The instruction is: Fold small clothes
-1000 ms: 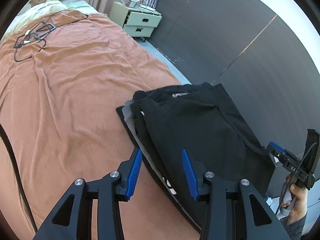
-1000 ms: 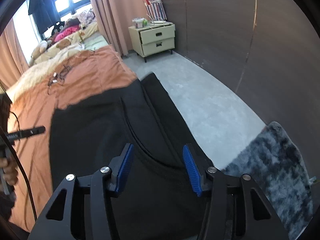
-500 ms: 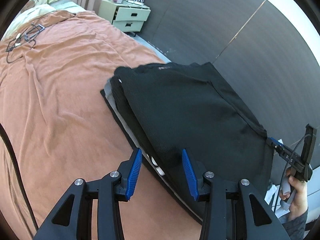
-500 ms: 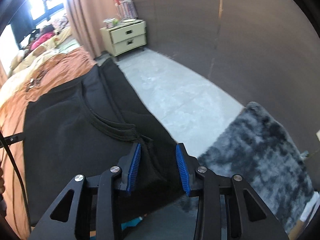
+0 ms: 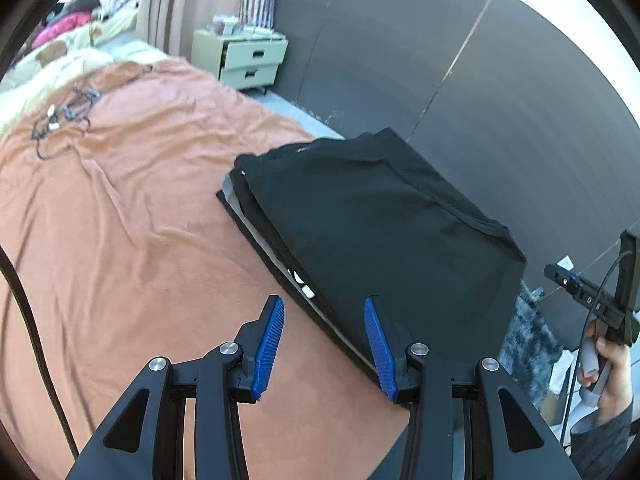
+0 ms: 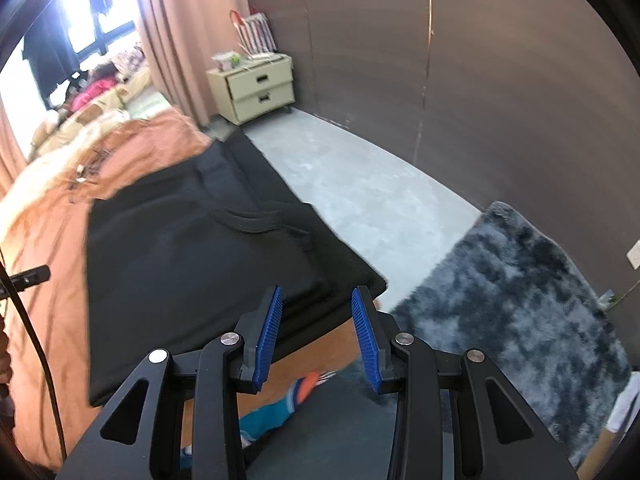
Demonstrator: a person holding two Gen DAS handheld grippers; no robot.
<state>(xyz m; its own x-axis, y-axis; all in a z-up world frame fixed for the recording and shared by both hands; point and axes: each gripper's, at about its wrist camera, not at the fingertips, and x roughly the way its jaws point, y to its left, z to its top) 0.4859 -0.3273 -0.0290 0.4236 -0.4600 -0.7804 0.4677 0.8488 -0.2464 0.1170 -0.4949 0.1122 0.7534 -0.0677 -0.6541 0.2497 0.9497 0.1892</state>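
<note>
A folded black garment (image 5: 372,216) lies on top of a stack of folded dark clothes at the right edge of the orange bedspread (image 5: 132,216). In the right wrist view the same garment (image 6: 192,252) lies flat with its neckline seam showing. My left gripper (image 5: 324,344) is open and empty, just short of the stack's near edge. My right gripper (image 6: 316,328) is open and empty, above the stack's near corner at the bed edge. The right gripper also shows in the left wrist view (image 5: 600,304), held in a hand.
A tangle of cables (image 5: 64,116) lies far up the bed. A cream nightstand (image 6: 256,88) stands by the curtain. A grey shaggy rug (image 6: 516,300) lies on the concrete floor to the right. A teal and orange item (image 6: 288,404) lies below the bed edge.
Both grippers have drawn back from the black garment. The right gripper, narrower half a second ago over the garment's edge, now stands wider and empty. The garment lies flat on the stack.
</note>
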